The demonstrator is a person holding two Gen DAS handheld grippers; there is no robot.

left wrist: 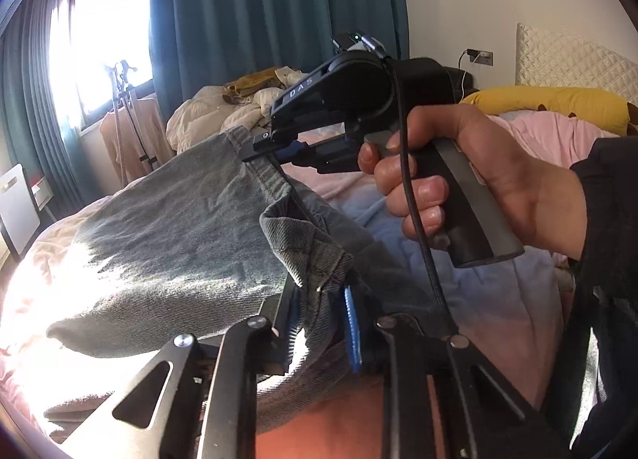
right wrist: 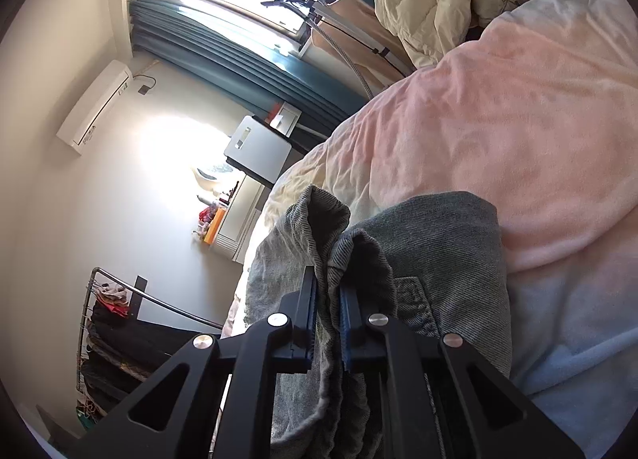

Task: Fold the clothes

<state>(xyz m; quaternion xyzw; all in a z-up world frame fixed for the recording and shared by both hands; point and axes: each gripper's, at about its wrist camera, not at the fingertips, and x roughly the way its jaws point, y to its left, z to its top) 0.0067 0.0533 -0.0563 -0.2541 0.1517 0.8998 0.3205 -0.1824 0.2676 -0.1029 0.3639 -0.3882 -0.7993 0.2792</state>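
Grey denim jeans held up over a bed covered with a pink and pale-blue quilt, gripped at two spots. Left hand-held gripper clamped on a bunched fold of the denim near a seam, blue pads pressing the cloth from either side. Right hand-held gripper likewise closed tight on a gathered ridge of the same jeans, fabric rising in two humps past the fingertips and hanging down between the black fingers. Seen from the left wrist: right hand-held gripper pinching the upper edge of the jeans, a person's hand in a dark sleeve wrapped round its grey-and-black handle, a black cable trailing down from it. Rest of the jeans draped toward the sunlit side of the bed. Behind: teal curtains, bright window, heap of cream bedding, yellow pillow by a quilted headboard. From the right wrist, tilted view: wall air conditioner, clothes rail with dark garments
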